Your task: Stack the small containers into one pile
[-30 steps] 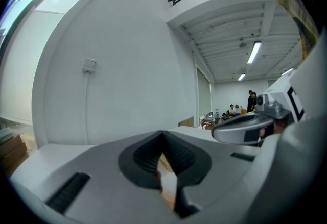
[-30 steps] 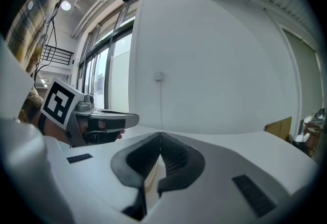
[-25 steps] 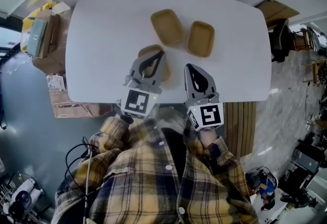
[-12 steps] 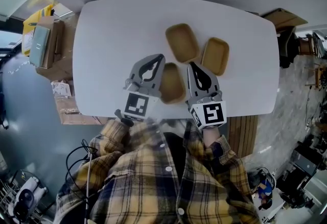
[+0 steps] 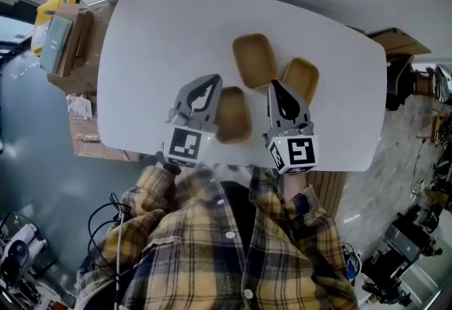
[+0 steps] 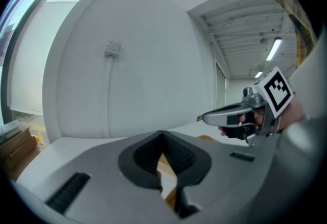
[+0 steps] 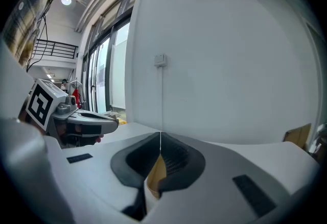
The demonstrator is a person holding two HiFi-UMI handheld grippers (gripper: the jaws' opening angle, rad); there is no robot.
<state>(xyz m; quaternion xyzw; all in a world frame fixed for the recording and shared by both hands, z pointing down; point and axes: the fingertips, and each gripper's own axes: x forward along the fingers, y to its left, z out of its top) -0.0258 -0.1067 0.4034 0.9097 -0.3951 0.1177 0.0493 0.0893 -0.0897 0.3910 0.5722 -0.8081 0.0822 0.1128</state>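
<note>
White oval counter [image 5: 155, 40] over a grey floor, cardboard boxes [image 5: 60, 40] stacked off its left edge. You've got three small tan containers on it, none stacked yet. The nearest container [image 5: 233, 114] lies by the near edge, right between your two claws. The middle container [image 5: 254, 60] sits further in, around the centre, and the third container [image 5: 302, 80] is just beside it toward the right edge. Your left claw [image 5: 210, 80] is closed all the way with nothing in it. Your right claw [image 5: 274, 84] is the same, pinched shut and empty, its tip just beside the third container's left side
</note>
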